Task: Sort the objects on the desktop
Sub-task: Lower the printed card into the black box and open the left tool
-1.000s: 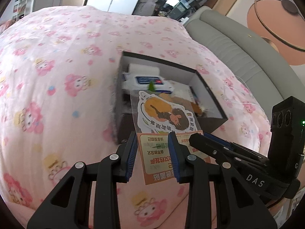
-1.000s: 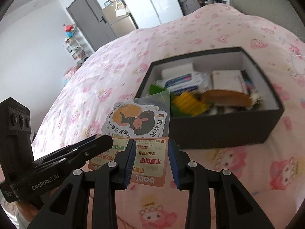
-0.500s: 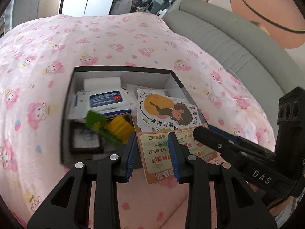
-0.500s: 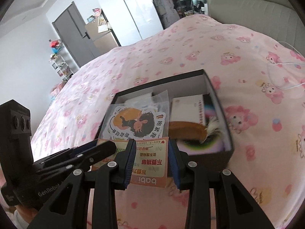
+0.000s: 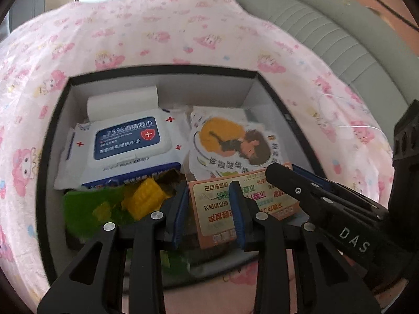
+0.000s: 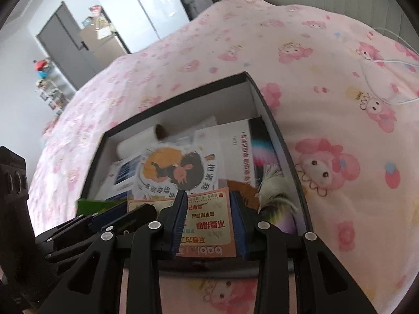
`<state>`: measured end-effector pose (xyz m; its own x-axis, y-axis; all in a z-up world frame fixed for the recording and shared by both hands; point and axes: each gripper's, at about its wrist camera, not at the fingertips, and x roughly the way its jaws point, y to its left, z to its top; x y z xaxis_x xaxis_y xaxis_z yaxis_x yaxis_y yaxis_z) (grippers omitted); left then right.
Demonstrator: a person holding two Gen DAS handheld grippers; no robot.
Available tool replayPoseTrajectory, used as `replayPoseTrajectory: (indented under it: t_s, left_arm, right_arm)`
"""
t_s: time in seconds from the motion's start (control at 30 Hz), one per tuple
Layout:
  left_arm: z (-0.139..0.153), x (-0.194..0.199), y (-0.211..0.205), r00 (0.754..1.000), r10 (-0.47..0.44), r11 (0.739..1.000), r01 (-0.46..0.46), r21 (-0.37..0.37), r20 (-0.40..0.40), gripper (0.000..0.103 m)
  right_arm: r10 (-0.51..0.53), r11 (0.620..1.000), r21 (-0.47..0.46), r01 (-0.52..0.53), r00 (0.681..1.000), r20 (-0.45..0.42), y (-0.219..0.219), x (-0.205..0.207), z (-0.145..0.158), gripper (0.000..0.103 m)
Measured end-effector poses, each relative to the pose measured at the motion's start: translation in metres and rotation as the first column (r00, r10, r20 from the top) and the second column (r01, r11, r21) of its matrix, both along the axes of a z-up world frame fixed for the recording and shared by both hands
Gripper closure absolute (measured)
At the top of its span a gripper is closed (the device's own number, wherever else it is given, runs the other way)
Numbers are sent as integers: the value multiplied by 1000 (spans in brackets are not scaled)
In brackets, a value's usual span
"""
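A flat sticker packet (image 5: pixel 230 151) with a cartoon girl and an orange card hangs over the open black box (image 5: pixel 157 72); it also shows in the right wrist view (image 6: pixel 180 170). My left gripper (image 5: pixel 209 204) and my right gripper (image 6: pixel 208 209) both pinch its orange card end from opposite sides. The right gripper's fingers (image 5: pixel 301 188) reach in from the right in the left wrist view. The box (image 6: pixel 246 78) holds a wet wipes pack (image 5: pixel 125 144), a white roll (image 5: pixel 123 102), a yellow and green toy (image 5: pixel 141 201), a white booklet (image 6: pixel 230 144) and a feathery item (image 6: pixel 275 191).
The box sits on a bed with a pink cartoon-print cover (image 5: pixel 157 31). A grey padded headboard (image 5: pixel 340 34) runs along the right. A white cable (image 6: pixel 379 78) lies on the cover right of the box. A grey door (image 6: pixel 65 52) and shelves stand far off.
Both grippers carried the sticker packet forward and down, from in front of the box to over its inside. The box now fills the views.
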<state>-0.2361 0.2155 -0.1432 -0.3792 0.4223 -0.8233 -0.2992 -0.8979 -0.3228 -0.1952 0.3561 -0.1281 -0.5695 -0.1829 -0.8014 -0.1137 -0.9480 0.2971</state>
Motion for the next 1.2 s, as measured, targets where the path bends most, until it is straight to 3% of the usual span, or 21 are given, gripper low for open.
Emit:
replayPoseTrajectory:
  t_s: [0.13, 0.33, 0.5, 0.63, 0.83, 1.1, 1.2]
  left_arm:
    - [-10, -12, 9, 1000, 2, 999, -1, -39, 18, 73]
    - [-15, -21, 6, 998, 21, 1000, -21, -4, 63, 74]
    - [-4, -5, 7, 1000, -21, 999, 21, -28, 12, 74]
    - [-3, -3, 10, 999, -48, 998, 48, -27, 16, 72]
    - [-15, -18, 21, 999, -31, 997, 34, -76, 44, 72]
    - [-22, -20, 20, 999, -20, 998, 22, -63, 30, 74]
    - [-17, -17, 19, 1000, -20, 998, 21, -53, 8, 74]
  right_arm:
    - [-15, 1000, 23, 14, 1000, 18, 3, -6, -9, 77]
    - [-21, 996, 85, 20, 1000, 10, 0, -17, -3, 76]
    - [-29, 996, 87, 30, 1000, -7, 3, -5, 3, 75]
    - [-40, 994, 103, 40, 999, -6, 3, 3, 1, 75]
    - [-59, 983, 175, 58, 998, -1, 0, 0, -3, 74]
    - [-65, 967, 245, 69, 998, -24, -3, -2, -6, 74]
    - [-74, 971, 226, 78, 997, -26, -1, 0, -4, 73]
